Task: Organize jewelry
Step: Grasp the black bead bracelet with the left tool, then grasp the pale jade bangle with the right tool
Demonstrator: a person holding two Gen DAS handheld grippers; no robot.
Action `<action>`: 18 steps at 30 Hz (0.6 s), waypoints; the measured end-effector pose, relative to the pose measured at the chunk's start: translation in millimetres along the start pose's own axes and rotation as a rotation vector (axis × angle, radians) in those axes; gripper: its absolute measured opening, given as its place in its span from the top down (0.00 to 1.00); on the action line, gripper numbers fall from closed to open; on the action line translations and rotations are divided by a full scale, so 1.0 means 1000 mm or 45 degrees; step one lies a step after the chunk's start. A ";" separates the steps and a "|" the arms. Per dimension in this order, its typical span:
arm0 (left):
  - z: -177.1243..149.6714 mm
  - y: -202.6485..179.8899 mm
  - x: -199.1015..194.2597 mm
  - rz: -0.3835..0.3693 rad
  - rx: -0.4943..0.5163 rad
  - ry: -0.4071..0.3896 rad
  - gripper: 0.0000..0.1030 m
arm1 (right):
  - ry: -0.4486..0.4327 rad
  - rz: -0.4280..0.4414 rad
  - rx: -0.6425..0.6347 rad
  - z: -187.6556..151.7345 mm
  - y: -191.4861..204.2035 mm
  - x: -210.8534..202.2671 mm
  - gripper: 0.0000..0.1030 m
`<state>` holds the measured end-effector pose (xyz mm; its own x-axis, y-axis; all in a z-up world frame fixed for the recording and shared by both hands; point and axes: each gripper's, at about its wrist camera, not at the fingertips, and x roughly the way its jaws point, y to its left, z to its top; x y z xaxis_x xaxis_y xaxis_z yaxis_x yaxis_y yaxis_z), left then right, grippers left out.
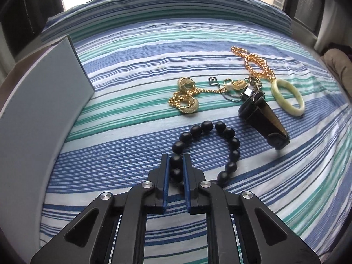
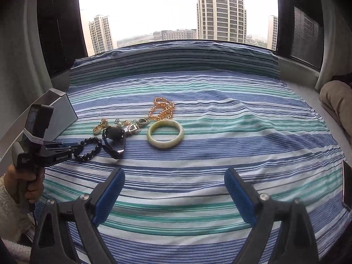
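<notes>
The left gripper [image 1: 176, 165] is pinching the near side of a black bead bracelet [image 1: 228, 145], its jaws nearly closed with two beads sitting between the blue pads. The rest of the loop is lying on the bed [image 1: 132, 132], curving ahead and to the right of the gripper; whether it is lifting off the sheet is hard to tell. To the left of this gripper a pale open box [image 1: 44, 101] is standing, probably where the bracelet is heading. Further ahead, gold earrings and chain [image 1: 187, 99], a dark watch [image 1: 264, 121], a gold bead necklace [image 1: 255, 63] and a jade bangle [image 1: 288, 96] are clustering. The right gripper [image 2: 173, 189] is hovering wide and holding nothing, with the bangle ahead. A window with tower blocks is showing beyond the striped bedsheet.
</notes>
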<state>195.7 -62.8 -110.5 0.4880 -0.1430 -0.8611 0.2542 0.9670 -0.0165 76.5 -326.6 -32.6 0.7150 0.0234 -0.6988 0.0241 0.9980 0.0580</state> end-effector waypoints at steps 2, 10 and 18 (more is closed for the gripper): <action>-0.003 0.007 -0.004 -0.036 -0.071 0.016 0.91 | 0.024 0.014 0.021 -0.001 -0.002 0.004 0.09; -0.024 0.045 -0.027 -0.049 -0.221 0.032 0.91 | 0.166 0.110 0.130 0.017 -0.022 0.050 0.13; -0.047 0.063 -0.031 -0.016 -0.289 0.056 0.91 | 0.367 0.159 0.274 0.060 -0.040 0.141 0.57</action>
<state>156.9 12.2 -108.4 0.4480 -0.1508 -0.8812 0.0633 0.9886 -0.1369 218.3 -367.1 -90.1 0.4964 0.1905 -0.8469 0.1169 0.9521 0.2827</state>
